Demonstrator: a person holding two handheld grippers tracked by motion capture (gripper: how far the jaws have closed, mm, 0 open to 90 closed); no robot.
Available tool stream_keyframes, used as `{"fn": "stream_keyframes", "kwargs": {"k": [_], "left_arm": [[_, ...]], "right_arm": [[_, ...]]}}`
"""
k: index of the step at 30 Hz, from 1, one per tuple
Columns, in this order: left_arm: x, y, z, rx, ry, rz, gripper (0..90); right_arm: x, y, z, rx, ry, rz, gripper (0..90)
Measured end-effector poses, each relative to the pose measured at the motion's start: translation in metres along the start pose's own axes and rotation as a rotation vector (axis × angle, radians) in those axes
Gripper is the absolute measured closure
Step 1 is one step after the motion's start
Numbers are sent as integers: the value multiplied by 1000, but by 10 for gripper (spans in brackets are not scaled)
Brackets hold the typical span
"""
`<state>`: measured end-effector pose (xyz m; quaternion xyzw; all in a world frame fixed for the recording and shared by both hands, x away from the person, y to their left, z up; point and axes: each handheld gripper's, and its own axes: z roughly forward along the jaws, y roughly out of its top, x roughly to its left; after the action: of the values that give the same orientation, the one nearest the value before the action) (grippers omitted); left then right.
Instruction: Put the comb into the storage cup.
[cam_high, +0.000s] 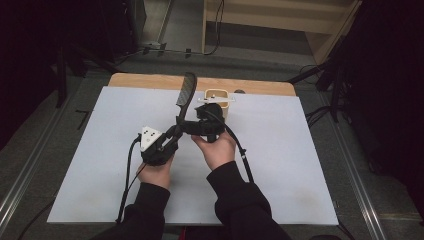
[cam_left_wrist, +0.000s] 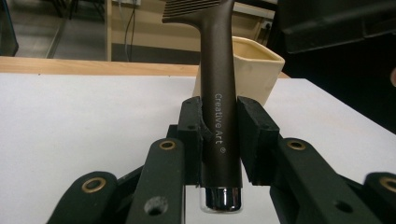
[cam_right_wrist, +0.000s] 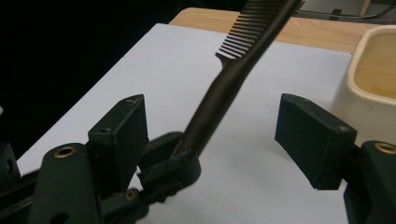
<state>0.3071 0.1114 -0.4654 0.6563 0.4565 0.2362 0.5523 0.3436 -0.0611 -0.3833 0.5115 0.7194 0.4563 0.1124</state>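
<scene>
A dark brown comb (cam_high: 186, 94) with a long handle stands tilted up above the white mat. My left gripper (cam_high: 176, 131) is shut on its handle. In the left gripper view the handle (cam_left_wrist: 219, 93), printed "Creative Art", is clamped between the two pads (cam_left_wrist: 254, 135), and its chrome end cap sticks out below them. My right gripper (cam_high: 198, 121) is open right beside it. In the right gripper view the comb (cam_right_wrist: 233, 74) runs up through the gap between the wide-apart jaws without touching either pad (cam_right_wrist: 310, 135). The left gripper's fingertips (cam_right_wrist: 168, 165) hold the handle's low end there.
A cream square cup (cam_high: 218, 100) stands just behind the grippers near the table's far edge; it is also close by as the cup (cam_left_wrist: 254, 70) and the cup (cam_right_wrist: 373, 79). A white mat (cam_high: 300, 165) covers the wooden table (cam_high: 150, 80). Cables trail from both grippers.
</scene>
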Motion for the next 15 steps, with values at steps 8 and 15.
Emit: {"fn": "stream_keyframes", "kwargs": {"k": [8,15], "left_arm": [[-4,-3,-1,-25,24,15,730],[-8,-5,-1,-49,32,23,730]], "right_arm": [[2,5,9,-10,-33,13,251],[4,6,17,-11,-29,29,288]]}}
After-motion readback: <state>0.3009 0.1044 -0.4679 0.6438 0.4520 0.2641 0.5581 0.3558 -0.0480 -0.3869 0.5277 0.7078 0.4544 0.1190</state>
